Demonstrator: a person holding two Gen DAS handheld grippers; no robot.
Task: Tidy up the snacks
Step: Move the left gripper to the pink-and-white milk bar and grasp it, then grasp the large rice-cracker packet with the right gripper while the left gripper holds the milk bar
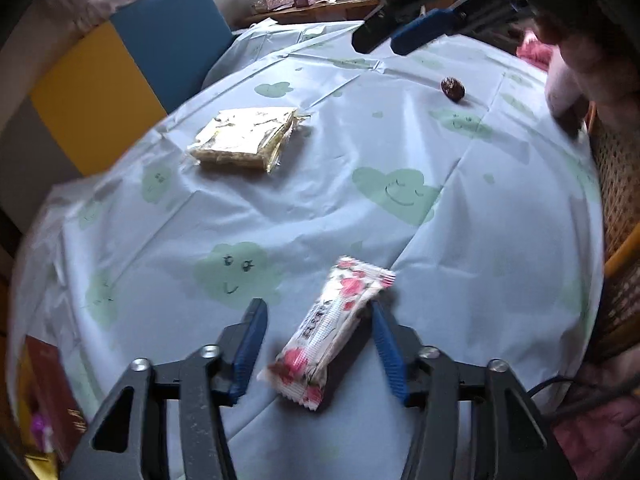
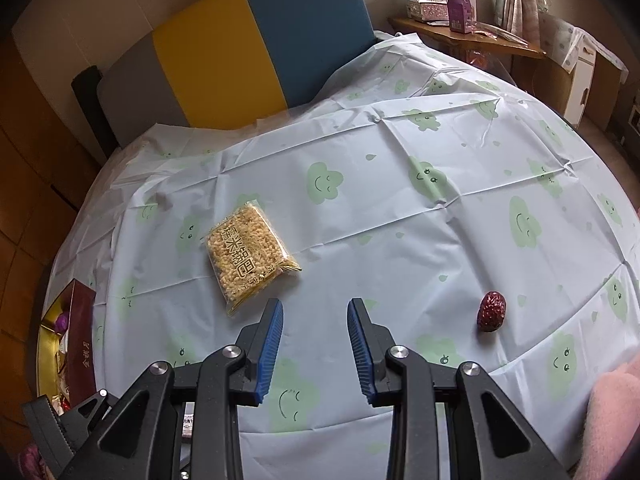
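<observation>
Pale blue tablecloth point(image 2: 400, 240) printed with green smiling clouds; white snack bar wrapper point(image 1: 330, 332) with pink-red blotches; clear rice-cracker packet point(image 2: 248, 256) showing yellow grains and dark lettering; dark red wrinkled date point(image 2: 491, 311); blue ribbed gripper pads point(image 2: 272, 352).

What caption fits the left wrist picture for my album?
Left tongs open around a pink-flowered snack bar on the cloud tablecloth.

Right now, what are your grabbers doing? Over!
Left gripper open around pink-and-white wrapped snack bar, not clamped. Right gripper open, empty. Clear rice-cracker packet, red dried date waiting. Nothing blocking.
</observation>
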